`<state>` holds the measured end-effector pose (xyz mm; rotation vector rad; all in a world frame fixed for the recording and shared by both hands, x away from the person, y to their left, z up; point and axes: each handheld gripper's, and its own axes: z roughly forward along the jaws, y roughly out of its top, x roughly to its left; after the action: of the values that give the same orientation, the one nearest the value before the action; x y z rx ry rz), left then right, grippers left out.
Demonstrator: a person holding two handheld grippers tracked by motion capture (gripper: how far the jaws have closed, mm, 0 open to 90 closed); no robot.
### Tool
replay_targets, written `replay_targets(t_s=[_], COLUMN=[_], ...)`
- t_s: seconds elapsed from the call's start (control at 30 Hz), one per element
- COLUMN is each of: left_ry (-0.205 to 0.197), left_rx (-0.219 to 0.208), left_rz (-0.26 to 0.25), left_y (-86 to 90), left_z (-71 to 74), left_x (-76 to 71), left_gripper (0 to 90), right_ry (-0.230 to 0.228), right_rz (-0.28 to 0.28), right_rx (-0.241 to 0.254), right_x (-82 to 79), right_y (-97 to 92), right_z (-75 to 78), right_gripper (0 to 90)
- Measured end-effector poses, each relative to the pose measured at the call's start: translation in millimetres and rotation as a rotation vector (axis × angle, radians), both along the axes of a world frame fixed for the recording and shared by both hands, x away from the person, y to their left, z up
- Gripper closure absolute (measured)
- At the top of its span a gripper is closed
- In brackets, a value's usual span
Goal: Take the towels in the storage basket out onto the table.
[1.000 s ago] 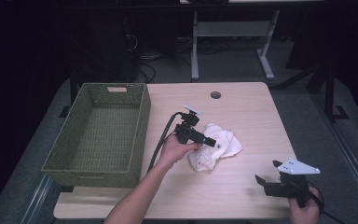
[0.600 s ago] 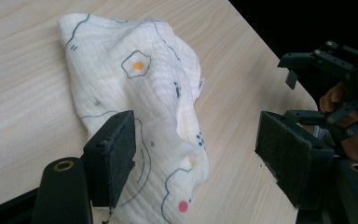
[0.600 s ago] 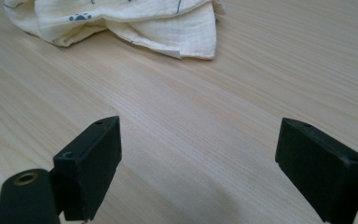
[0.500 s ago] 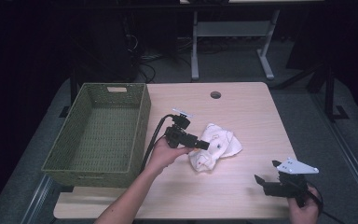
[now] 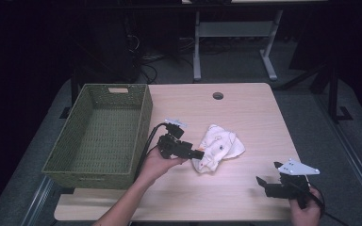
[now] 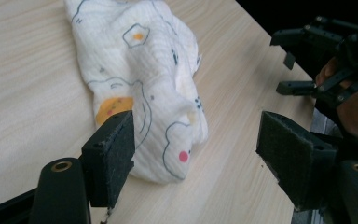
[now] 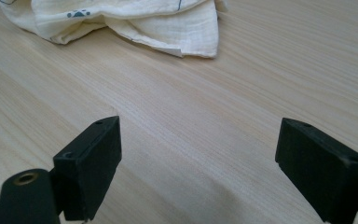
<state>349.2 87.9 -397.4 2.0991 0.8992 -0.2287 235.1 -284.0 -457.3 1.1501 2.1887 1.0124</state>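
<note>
High view: left hand-held gripper (image 5: 199, 154) farther left, off cloth (image 5: 219, 147)

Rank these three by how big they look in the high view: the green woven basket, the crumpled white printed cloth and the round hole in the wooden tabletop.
1. Green woven basket, largest by far.
2. Crumpled white printed cloth.
3. Round hole in the wooden tabletop, smallest; it lies farther from the camera, but the gap is too wide to doubt.

A pale wood-grain worktop (image 5: 245, 113) fills the middle of the frame, with a round cable hole (image 5: 218, 96) near its far edge. Grey floor (image 5: 306, 117) surrounds it. At the upper centre stands a white desk frame (image 5: 231, 33); loose cables (image 5: 146, 66) trail at the upper left. The room behind is dark.
</note>
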Motion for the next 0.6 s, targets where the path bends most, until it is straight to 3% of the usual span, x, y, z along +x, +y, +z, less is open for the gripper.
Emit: replay_targets(t_s=[0.1, 0.13, 0.43, 0.6], left_ry=[0.006, 0.035, 0.004, -0.007], left_rx=[-0.015, -0.048, -0.018, -0.026], left_rz=[-0.001, -0.017, -0.051, -0.057], left_y=[2.5, 4.8, 10.2, 16.2], left_z=[-2.4, -3.9, -4.9, -7.3], left_x=[-3.7, -8.2, -27.2, -37.0], left_gripper=[27.5, 27.5, 27.2, 26.7], right_ry=[0.000, 0.001, 0.007, 0.008], right_rz=[-0.002, -0.003, -0.004, -0.004], right_rx=[0.004, 0.003, 0.005, 0.004], right_x=[-0.3, -0.5, 0.2, 0.3], right_y=[-0.3, -0.4, 0.2, 0.5], right_z=[0.2, 0.1, -0.5, -1.2], right_gripper=[14.0, 14.0, 14.0, 14.0])
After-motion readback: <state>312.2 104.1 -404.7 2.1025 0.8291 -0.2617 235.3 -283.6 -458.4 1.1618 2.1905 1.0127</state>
